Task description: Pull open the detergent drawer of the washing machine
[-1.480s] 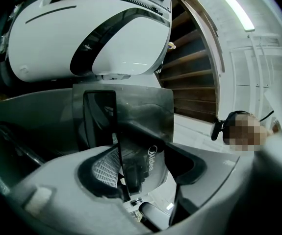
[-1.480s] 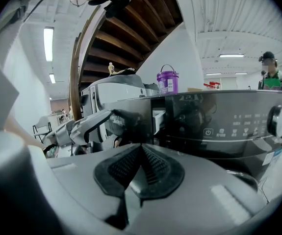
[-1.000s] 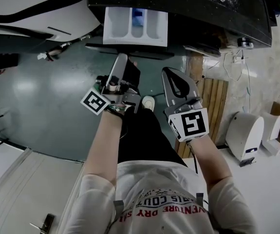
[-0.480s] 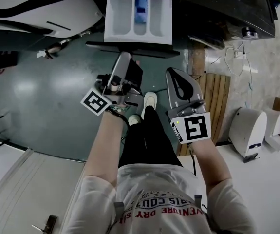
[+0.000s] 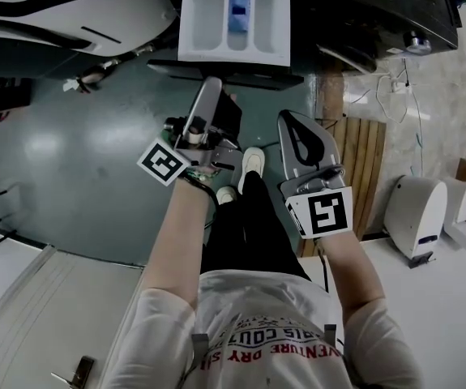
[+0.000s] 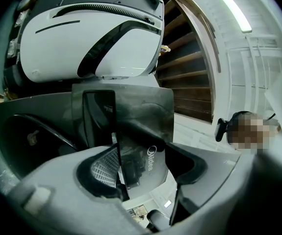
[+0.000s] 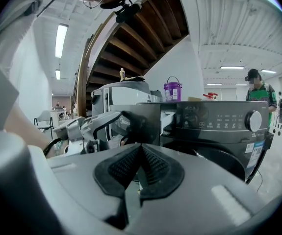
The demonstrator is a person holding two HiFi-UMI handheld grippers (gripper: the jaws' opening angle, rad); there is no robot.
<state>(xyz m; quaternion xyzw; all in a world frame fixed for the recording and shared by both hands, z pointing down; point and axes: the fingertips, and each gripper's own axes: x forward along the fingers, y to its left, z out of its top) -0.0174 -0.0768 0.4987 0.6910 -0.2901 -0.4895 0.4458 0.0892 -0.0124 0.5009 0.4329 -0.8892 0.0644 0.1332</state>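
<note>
Clearly the detergent drawer (image 5: 216, 31) stands well out of the dark washing machine (image 5: 378, 14), at the top of the head view. It is a white tray split into three long compartments. The middle one carries a blue insert (image 5: 239, 6), and the two beside it show only their white walls. Its dark front panel (image 5: 224, 74) lies along the near edge.

The left gripper (image 5: 216, 91) points up at that panel. In the left gripper view the panel, which bears a brand name, fills the gap between the jaws, which stand wide and are clamped on it. The right gripper (image 5: 288, 118) hangs to the right of the left one, apart from the drawer. Its jaws are together, ribbed pad against ribbed pad, with nothing between them.

A purple bucket (image 7: 172, 90) with a handle stands on top of the washing machine. What it holds cannot be seen.

Underfoot is a glossy, dark green floor (image 5: 79, 160). A slatted wooden pallet (image 5: 358, 168) lies on the right by the machine, and a small white appliance (image 5: 415, 217) sits on the pale floor past it. A large white machine (image 5: 62, 14) with dark trim stands to the left of the drawer. Overhead, the underside of a wooden staircase (image 7: 141, 38) curves up, strip lights run along the white ceiling, and another person (image 7: 258, 89) stands in the background.
</note>
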